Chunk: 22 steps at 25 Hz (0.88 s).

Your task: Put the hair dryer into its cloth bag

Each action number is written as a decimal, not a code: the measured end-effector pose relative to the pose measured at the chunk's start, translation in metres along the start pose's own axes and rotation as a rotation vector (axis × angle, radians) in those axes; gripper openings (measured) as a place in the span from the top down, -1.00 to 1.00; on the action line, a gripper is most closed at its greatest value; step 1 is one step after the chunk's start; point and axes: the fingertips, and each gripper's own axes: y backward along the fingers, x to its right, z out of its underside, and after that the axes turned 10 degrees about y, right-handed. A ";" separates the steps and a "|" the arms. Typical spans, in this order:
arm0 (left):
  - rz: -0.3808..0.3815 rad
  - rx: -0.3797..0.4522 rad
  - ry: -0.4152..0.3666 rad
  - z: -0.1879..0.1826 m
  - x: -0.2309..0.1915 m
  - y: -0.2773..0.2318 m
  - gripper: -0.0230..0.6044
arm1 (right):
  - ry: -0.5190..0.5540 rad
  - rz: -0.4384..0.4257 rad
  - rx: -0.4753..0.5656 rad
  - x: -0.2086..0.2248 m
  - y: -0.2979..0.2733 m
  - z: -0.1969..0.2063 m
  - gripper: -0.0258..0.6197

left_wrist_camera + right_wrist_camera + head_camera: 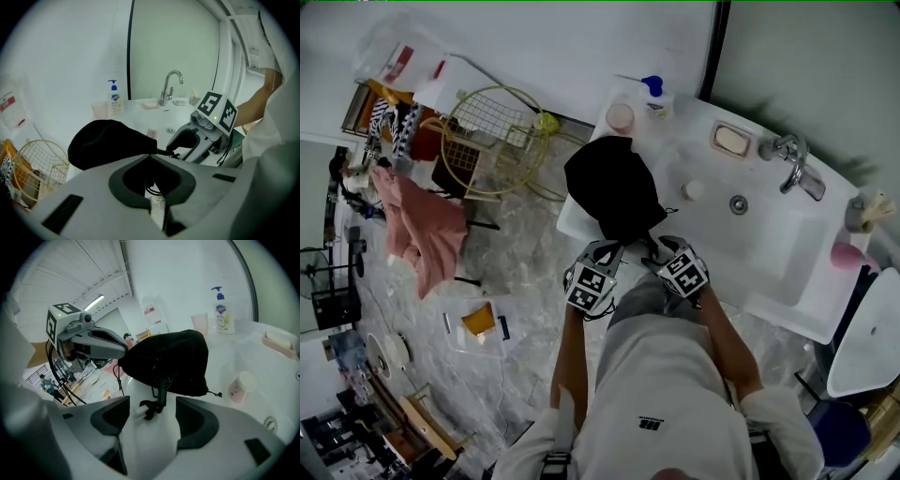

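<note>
The white table (pixel 684 141) with its basin carries everything, and the black cloth bag (pixel 614 187) lies on it, bulging and rounded. No hair dryer shows on its own. Judging by the bag's full shape and the dark cord (pixel 161 385) coming out of its mouth, the hair dryer is already inside, so the main step looks done. What seems left is to tuck in the cord's end, which lies on the table just outside the bag's mouth, and perhaps to draw the mouth closed. The left gripper (pixel 148 158) is at that mouth with its fingers brought together at the tips, apparently nipping the bag's edge there. The right gripper (pixel 152 399) sits just beside it, its fingers spread wide either side of the cord's end without touching it. Beyond the bag, a soap dish (pixel 731 139) holds a pale bar, and a pink cup (pixel 620 116) stands close to the bag's far end; its contents cannot be made out.
</note>
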 end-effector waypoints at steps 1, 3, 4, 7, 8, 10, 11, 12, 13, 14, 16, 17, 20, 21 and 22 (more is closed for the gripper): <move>-0.005 -0.007 0.005 0.001 0.001 0.001 0.85 | -0.009 -0.001 -0.007 -0.002 0.000 0.004 -0.03; -0.010 -0.020 0.009 0.004 0.003 0.002 0.85 | -0.024 0.001 -0.011 -0.003 0.000 0.009 -0.02; -0.010 -0.020 0.008 0.003 0.004 0.003 0.85 | -0.025 -0.001 -0.010 -0.003 0.000 0.009 -0.02; 0.002 -0.014 -0.002 0.000 0.007 0.005 0.85 | -0.015 -0.004 -0.008 -0.006 0.001 0.004 0.23; 0.011 -0.010 -0.007 -0.001 0.009 0.005 0.85 | -0.017 0.008 -0.010 -0.005 0.001 0.003 0.26; 0.036 -0.001 -0.021 -0.002 0.011 0.004 0.85 | -0.032 0.041 -0.014 -0.002 0.001 0.003 0.29; 0.051 0.003 -0.030 -0.001 0.012 0.005 0.85 | -0.045 0.053 -0.012 -0.002 0.001 0.002 0.30; 0.066 0.006 -0.038 0.000 0.012 0.006 0.85 | -0.064 0.059 -0.005 -0.003 0.001 0.000 0.31; 0.082 0.006 -0.045 0.001 0.013 0.007 0.85 | -0.088 0.064 0.007 -0.005 0.001 -0.003 0.31; 0.101 0.006 -0.049 0.002 0.013 0.008 0.85 | -0.112 0.069 0.019 -0.008 0.000 -0.006 0.32; 0.145 0.012 -0.053 0.004 0.013 0.010 0.85 | -0.151 0.088 0.035 -0.013 -0.001 -0.011 0.32; 0.167 0.017 -0.056 0.004 0.013 0.012 0.85 | -0.169 0.097 0.042 -0.016 -0.002 -0.015 0.32; 0.227 0.030 -0.068 0.005 0.009 0.017 0.85 | -0.221 0.119 0.069 -0.023 -0.010 -0.027 0.32; 0.246 0.032 -0.072 0.005 0.008 0.019 0.85 | -0.231 0.127 0.073 -0.024 -0.013 -0.031 0.32; 0.263 0.030 -0.077 0.005 0.007 0.021 0.85 | -0.239 0.134 0.075 -0.025 -0.016 -0.034 0.32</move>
